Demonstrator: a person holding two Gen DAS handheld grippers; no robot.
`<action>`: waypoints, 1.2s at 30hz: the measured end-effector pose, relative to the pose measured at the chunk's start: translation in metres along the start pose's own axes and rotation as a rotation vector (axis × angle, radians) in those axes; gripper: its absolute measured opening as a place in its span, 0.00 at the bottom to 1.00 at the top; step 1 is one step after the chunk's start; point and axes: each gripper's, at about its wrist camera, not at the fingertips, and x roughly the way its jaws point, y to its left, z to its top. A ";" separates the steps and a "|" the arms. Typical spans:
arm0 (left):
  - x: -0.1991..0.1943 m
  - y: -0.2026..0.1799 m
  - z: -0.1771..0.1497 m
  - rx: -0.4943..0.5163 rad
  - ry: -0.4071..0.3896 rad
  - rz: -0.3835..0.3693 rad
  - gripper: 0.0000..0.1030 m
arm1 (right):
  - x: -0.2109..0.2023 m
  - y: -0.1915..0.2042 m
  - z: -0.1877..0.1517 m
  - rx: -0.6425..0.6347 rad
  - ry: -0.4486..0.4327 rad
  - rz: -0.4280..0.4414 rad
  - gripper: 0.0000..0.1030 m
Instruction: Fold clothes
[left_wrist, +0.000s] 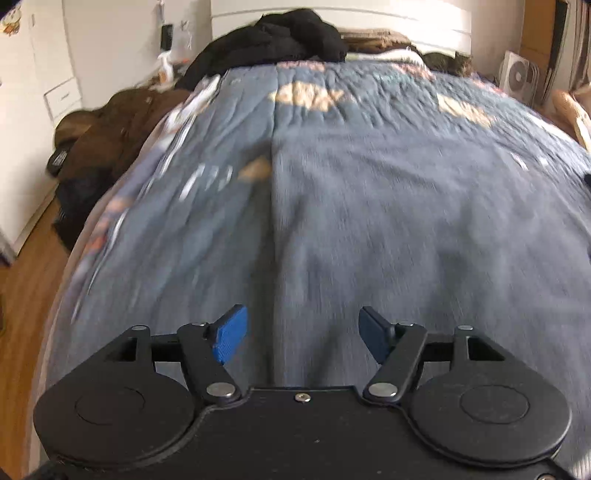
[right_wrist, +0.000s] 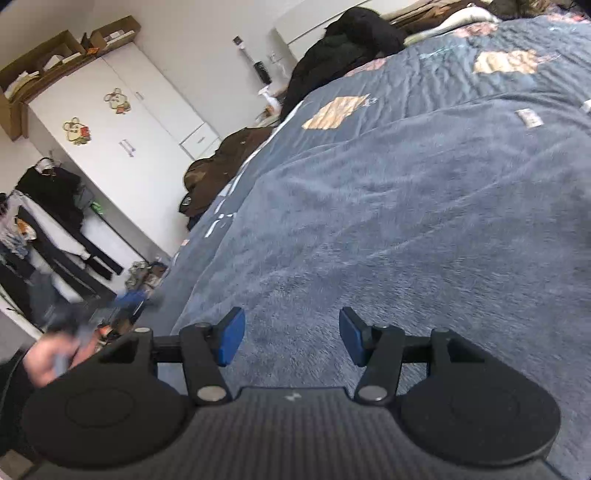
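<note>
— Blue fuzzy cloth (right_wrist: 424, 221) lies spread flat over the bed. Is that the thing to fold?

— It looks like it. It has a small white tag near the far end, and it rests on the quilt (right_wrist: 424, 77) with tan patches.

— What are the tongs doing?

— The left gripper (left_wrist: 302, 334) has its blue pads wide apart, with nothing between them. It hangs over the blue cloth (left_wrist: 369, 206).

— And the other one?

— The right gripper (right_wrist: 291, 334) is wide open too, and empty. It sits above the near edge of the cloth.

— What else is there?

— A black heap of clothes (left_wrist: 295, 37) at the far end of the bed, and a white cupboard (right_wrist: 122, 133) by the wall
</note>
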 end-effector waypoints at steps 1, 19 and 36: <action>-0.012 -0.002 -0.017 0.006 0.020 -0.002 0.64 | -0.007 0.002 -0.003 0.001 -0.003 -0.016 0.54; -0.069 -0.066 -0.169 0.643 -0.058 0.329 0.64 | -0.135 -0.017 -0.107 0.136 -0.071 -0.237 0.54; -0.035 -0.075 -0.241 1.200 -0.182 0.481 0.03 | -0.159 -0.021 -0.135 0.182 -0.082 -0.256 0.54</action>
